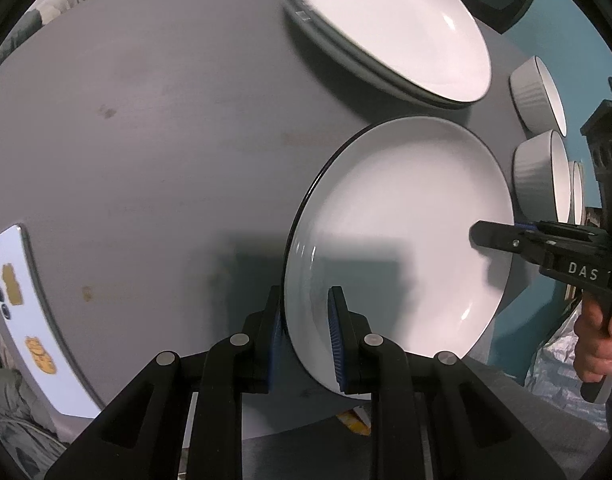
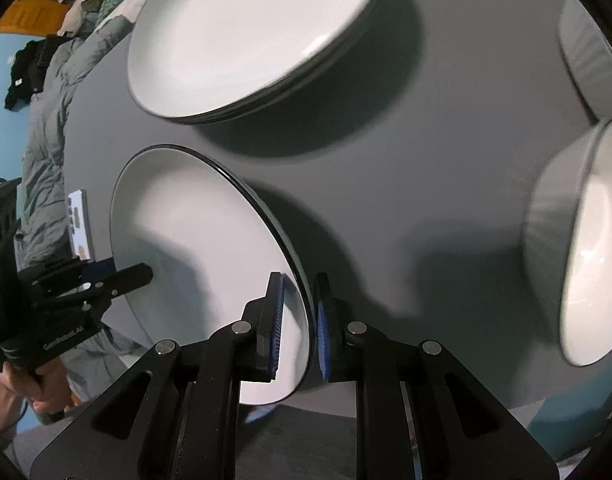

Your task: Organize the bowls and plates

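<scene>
Both your grippers pinch one plate by opposite rims, mid-transfer to the stack.

Left gripper (image 1: 306, 332) and right gripper (image 2: 300, 328) are nearly closed on the plate (image 1: 406, 232), lifted near the table (image 1: 146, 140) edge; plate stack (image 1: 386, 20) beyond; bowls (image 1: 542, 168) right of it. Next: lower evenly onto stack.

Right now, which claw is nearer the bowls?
Right. The right claw grips the plate at the rim facing the bowls. The left claw grips the opposite rim, so the plate lies between it and them.
</scene>
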The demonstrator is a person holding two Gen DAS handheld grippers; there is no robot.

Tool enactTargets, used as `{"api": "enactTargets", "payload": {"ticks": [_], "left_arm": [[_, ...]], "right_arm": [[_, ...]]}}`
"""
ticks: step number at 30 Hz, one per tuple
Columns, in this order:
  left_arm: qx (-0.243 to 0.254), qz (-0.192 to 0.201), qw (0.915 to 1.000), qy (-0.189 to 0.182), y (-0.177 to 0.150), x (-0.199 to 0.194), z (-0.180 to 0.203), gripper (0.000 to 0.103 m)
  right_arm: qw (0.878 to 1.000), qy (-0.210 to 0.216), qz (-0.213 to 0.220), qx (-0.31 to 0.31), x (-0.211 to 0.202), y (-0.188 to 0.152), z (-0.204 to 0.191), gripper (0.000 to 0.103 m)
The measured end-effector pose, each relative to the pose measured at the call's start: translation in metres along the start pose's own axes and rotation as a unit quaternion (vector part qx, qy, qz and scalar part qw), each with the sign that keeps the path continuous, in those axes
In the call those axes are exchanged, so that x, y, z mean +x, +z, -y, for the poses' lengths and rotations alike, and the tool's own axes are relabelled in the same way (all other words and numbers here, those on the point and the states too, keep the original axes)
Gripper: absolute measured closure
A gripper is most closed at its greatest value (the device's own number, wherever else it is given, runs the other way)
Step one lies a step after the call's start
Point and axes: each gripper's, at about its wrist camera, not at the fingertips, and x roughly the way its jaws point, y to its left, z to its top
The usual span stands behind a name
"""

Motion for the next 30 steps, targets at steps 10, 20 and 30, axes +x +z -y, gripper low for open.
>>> {"api": "enactTargets", "payload": {"ticks": [10,20,30], "left_arm": [[-0.021,0.01,0.9997,-0.007,0.001,-0.007,-0.006,0.082],[-0.033,0.006,0.9994,-0.004,-0.001,0.008,0.002,0.082],[-0.042,-0.003,0.9991,0.009,-0.002,0.007,-0.002,0.082]], "right_arm": [[1.0,0.004,0.004,-0.004,0.004,0.004,0.014,0.087],[0.999,0.011,0.029,-0.014,0.007,-0.001,0.014,0.085],[1.0,0.009,0.028,0.006,0.003,0.0,0.02,0.085]]}}
